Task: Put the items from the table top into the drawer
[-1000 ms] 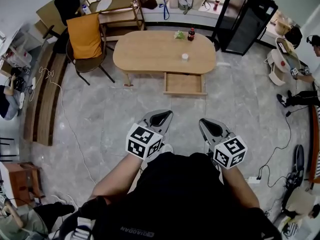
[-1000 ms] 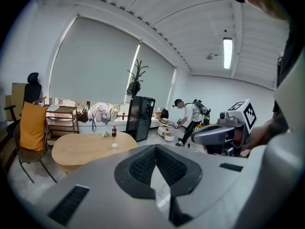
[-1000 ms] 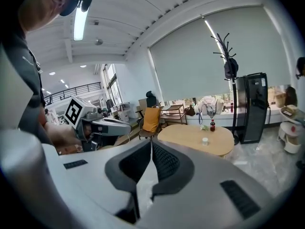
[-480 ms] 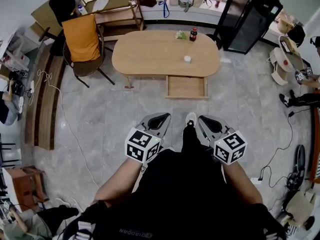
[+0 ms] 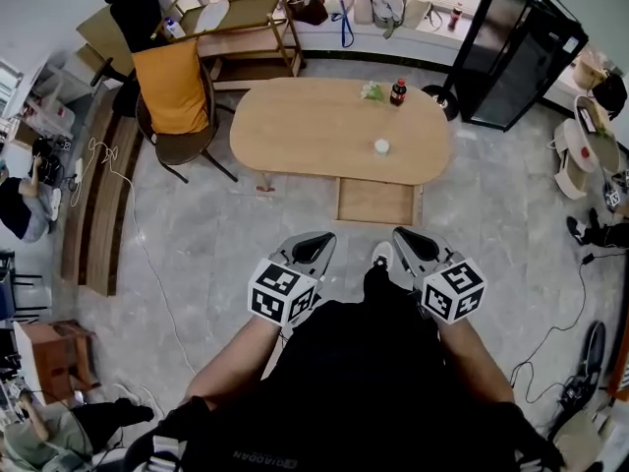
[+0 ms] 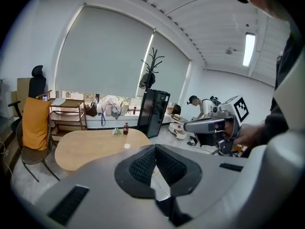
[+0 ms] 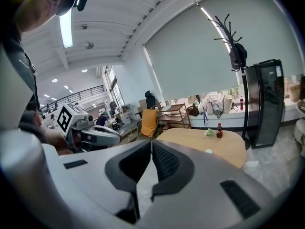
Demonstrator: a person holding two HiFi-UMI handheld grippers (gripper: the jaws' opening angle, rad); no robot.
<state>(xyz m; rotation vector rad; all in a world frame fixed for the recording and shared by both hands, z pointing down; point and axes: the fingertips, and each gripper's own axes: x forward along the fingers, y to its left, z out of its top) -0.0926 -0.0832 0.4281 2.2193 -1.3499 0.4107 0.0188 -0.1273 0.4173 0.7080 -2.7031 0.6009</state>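
Wooden table bearing three items as both grippers are hanging shut and empty

Wood is filling the middle of the room, where an oval table [image 5: 314,131] is standing on a grey stone floor [image 5: 216,234] with its drawer [image 5: 376,203] pulled out under the near edge. Three things are sitting on the tabletop. A dark bottle [image 5: 398,92] with a red label is standing upright near the far edge, and a green bundle [image 5: 371,90] is lying just beside it to the left. A small white thing [image 5: 381,147] is resting apart from both, closer to the near edge and in line with the drawer. It is showing too small to tell what it is.

The person [image 5: 364,391], dressed in black, is standing well back from the table. They are holding the left gripper [image 5: 316,247] and the right gripper [image 5: 408,246] side by side in front of the body, both pointing toward the table. Each gripper's own view is showing its jaws clenched together at the tips, with nothing between them.

A chair [image 5: 182,147] draped in orange cloth is standing at the table's left end. A wooden shelf [image 5: 241,28] is standing behind the chair, and a tall black cabinet [image 5: 521,52] is standing past the right end.
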